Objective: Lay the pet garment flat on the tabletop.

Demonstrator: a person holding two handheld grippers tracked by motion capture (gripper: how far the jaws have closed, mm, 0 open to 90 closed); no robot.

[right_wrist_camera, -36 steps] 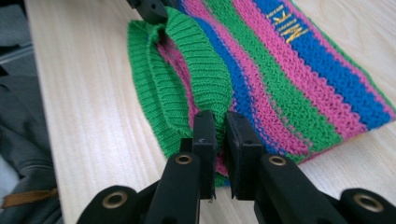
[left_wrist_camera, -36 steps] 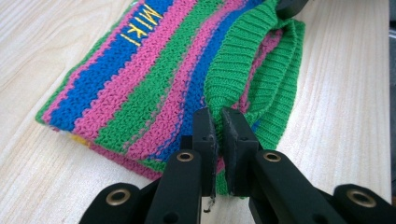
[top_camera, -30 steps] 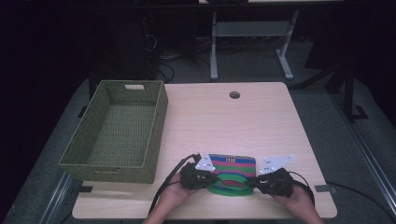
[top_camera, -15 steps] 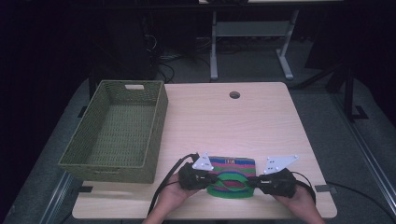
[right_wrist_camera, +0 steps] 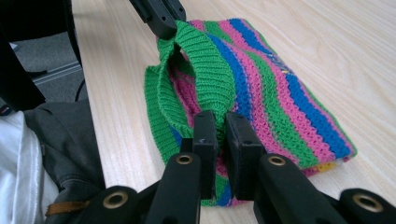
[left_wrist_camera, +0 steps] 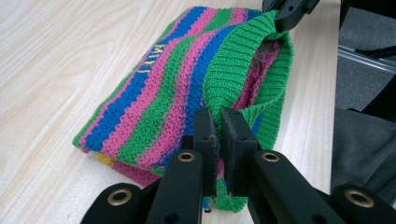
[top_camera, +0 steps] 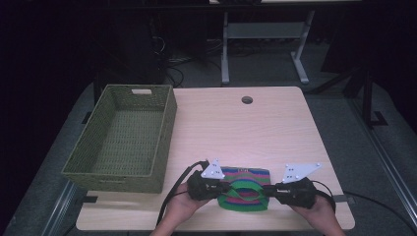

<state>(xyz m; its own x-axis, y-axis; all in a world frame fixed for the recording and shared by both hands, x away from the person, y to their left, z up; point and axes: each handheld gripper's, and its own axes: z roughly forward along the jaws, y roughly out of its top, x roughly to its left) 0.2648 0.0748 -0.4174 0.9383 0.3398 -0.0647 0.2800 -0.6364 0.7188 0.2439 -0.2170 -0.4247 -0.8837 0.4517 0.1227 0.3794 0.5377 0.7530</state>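
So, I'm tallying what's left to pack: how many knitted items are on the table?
1: a striped knitted piece at the table's near edge, between the two grippers. Anything folded inside it would be hidden.

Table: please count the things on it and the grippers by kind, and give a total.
Basket: 1
Knit hat: 1
Grippers: 2, left gripper and right gripper, both shut on the hat's green rim
Total: 4
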